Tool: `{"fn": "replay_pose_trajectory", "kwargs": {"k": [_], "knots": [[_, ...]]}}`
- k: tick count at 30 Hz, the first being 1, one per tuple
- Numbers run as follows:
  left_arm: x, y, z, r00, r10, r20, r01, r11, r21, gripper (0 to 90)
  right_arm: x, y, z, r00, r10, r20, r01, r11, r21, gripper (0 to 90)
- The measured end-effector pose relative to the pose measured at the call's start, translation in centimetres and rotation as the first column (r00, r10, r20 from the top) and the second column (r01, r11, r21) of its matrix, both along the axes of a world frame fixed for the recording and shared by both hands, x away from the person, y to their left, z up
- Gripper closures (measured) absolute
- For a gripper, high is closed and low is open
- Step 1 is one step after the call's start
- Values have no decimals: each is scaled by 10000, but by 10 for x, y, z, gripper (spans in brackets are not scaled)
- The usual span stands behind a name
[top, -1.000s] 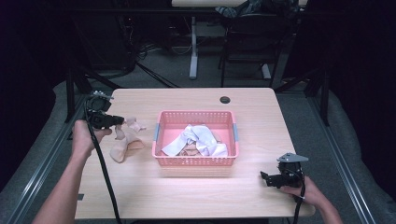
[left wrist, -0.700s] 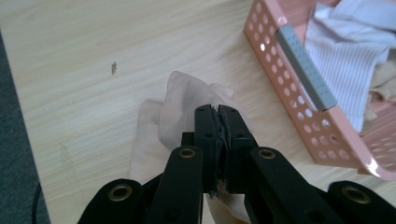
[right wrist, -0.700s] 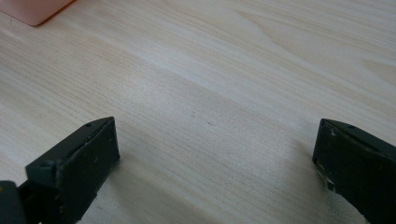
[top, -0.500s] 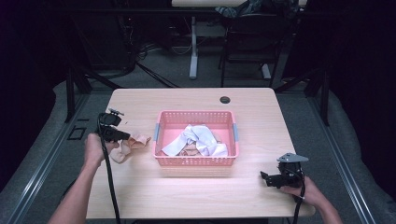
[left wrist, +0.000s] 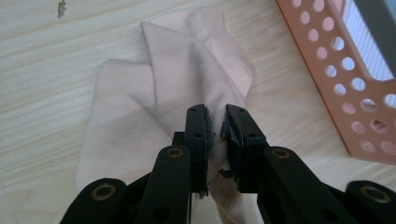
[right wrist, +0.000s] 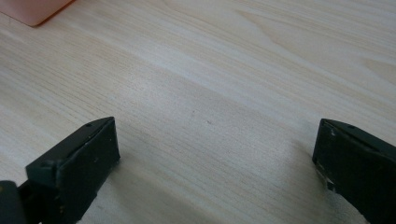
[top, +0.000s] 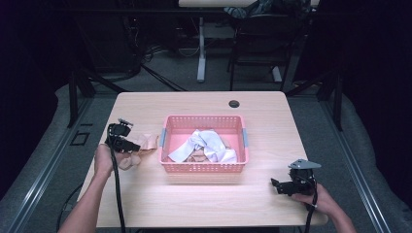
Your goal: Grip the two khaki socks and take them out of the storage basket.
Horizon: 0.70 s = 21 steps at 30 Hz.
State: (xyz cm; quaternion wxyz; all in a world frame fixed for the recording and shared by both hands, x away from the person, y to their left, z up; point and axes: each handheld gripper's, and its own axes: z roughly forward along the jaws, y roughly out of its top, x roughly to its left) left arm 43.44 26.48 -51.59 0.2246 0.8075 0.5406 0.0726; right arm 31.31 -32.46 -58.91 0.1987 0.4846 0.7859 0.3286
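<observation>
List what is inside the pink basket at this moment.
The pink basket holds a crumpled white-and-pale-blue cloth lying over a beige cloth, which peeks out near the front. Anything beneath them is covered.

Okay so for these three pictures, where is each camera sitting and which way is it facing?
High view: above the person's side, looking forward and down on the table; both forearms enter from below.
Left gripper view: rides the left gripper, looking down its jaws, pinched on a pale pink cloth.
Right gripper view: rides the right gripper, jaws wide apart over bare wood.
Shared: all three show the pink basket.
</observation>
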Motion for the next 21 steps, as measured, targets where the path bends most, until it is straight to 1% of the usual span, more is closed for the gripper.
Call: {"fn": "replay_pose_trajectory", "kwargs": {"k": [1, 4, 13, 17, 20, 21], "knots": [[0, 0, -1, 10000, -53, -51, 53, 10000, 59, 786, 0, 0, 0, 10000, 0, 1, 0, 10000, 1, 0], [2, 0, -6, 9998, 27, -198, -26, 10000, 15, 777, 0, 0, 0, 10000, 0, 2, 0, 10000, -2, 0], [2, 1, -12, 9997, 56, -236, -59, 9999, -146, 749, 0, 0, 0, 10000, -2, 5, 2, 10000, -2, 0], [1, 2, -11, 9998, 39, -214, -44, 9998, -217, 723, 0, 0, 0, 10000, -1, 1, 1, 10000, 0, 0], [0, 2, -8, 9997, -69, -236, 62, 9996, -269, 682, 0, 0, 0, 10000, 0, 3, 0, 10000, 0, 0], [0, 2, -7, 9997, -29, -240, 21, 9995, -308, 663, 0, 0, 0, 10000, -1, 4, 1, 10000, 2, 0]]}}
